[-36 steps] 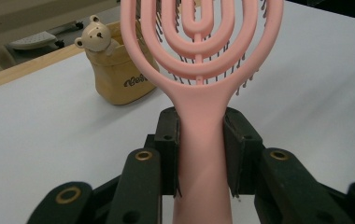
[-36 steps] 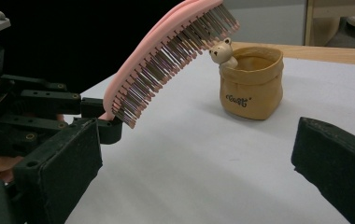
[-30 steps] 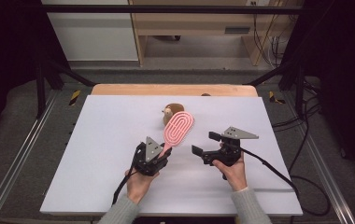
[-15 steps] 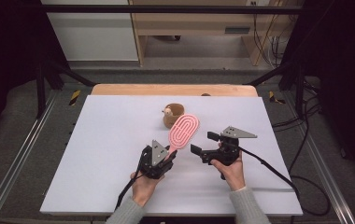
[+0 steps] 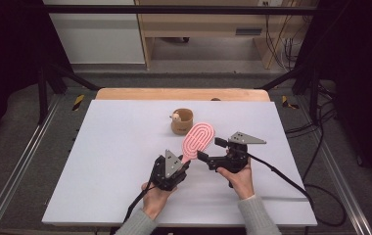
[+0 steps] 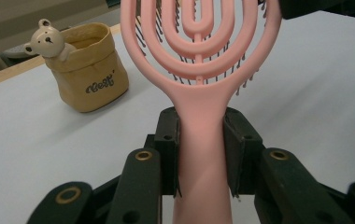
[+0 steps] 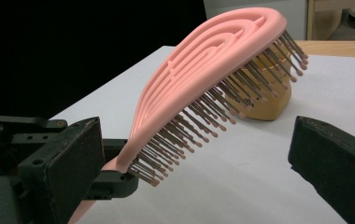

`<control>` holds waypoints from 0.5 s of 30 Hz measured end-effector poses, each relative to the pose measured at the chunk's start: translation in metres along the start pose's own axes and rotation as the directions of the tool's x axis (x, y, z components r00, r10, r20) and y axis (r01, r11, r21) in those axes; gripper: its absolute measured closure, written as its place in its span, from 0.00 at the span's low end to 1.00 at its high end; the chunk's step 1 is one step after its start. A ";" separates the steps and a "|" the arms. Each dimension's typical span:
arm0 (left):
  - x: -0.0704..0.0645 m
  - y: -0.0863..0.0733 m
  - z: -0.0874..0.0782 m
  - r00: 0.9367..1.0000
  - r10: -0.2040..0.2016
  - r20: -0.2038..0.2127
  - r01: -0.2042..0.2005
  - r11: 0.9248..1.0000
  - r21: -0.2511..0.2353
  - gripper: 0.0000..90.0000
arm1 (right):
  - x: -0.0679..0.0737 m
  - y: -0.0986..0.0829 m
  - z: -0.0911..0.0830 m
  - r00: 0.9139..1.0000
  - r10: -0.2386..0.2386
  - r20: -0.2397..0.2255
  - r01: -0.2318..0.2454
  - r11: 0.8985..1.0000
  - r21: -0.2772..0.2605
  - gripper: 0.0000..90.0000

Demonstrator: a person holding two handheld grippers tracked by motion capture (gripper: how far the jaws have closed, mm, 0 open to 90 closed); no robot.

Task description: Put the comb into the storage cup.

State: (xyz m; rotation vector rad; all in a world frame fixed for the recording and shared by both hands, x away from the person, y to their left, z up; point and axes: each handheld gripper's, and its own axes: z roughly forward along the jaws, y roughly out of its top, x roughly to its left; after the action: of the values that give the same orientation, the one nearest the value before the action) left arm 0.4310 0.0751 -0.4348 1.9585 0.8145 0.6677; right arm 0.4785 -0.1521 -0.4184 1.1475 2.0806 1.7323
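Left gripper [image 5: 186, 164]: I find it clamped on the handle of the pink hairbrush [image 5: 197, 139]. In the left gripper view both jaws press flat against the handle's sides, one on each side, with no gap.

Hairbrush position: I see it lifted clear of the white table [image 5: 115, 147], held by the handle. The oval head slants up and away from the person, and the bristles [image 7: 203, 112] point down toward the table. In the high view the head sits just in front of the tan pouch [image 5: 181, 122].

Right gripper [image 5: 212, 152]: I read its jaws as spread wide, holding nothing. In the right gripper view the brush head lies between and beyond the two jaws, touching neither.

Gripper spacing: I note both near each other at the table's near middle, the right one just beside the brush handle.

Tan pouch: it stands upright on the table beyond the brush, a small bear figure [image 6: 47, 41] at its rim. Whether brush and pouch touch, I cannot tell.
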 end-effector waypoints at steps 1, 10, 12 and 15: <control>-0.001 0.000 0.000 1.000 0.001 -0.001 -0.001 1.000 -0.001 0.77 | 0.000 0.000 0.000 1.000 0.004 0.000 -0.004 1.000 -0.001 0.05; -0.008 0.000 0.000 1.000 0.012 0.010 -0.012 1.000 -0.005 0.77 | -0.003 0.000 0.004 0.999 0.048 -0.009 -0.048 0.999 0.006 0.13; -0.009 0.000 0.000 1.000 0.014 0.011 -0.014 1.000 -0.008 0.77 | -0.003 0.000 0.005 0.999 0.052 -0.008 -0.052 0.999 0.007 0.14; -0.011 0.000 0.001 1.000 0.015 0.009 -0.015 1.000 -0.011 0.77 | -0.004 0.000 0.007 0.997 0.070 -0.019 -0.070 0.998 0.006 0.19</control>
State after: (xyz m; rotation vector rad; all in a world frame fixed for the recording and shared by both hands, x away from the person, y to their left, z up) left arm 0.4249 0.0666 -0.4362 1.9576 0.7901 0.6707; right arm 0.4849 -0.1493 -0.4217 1.2241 2.0807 1.7761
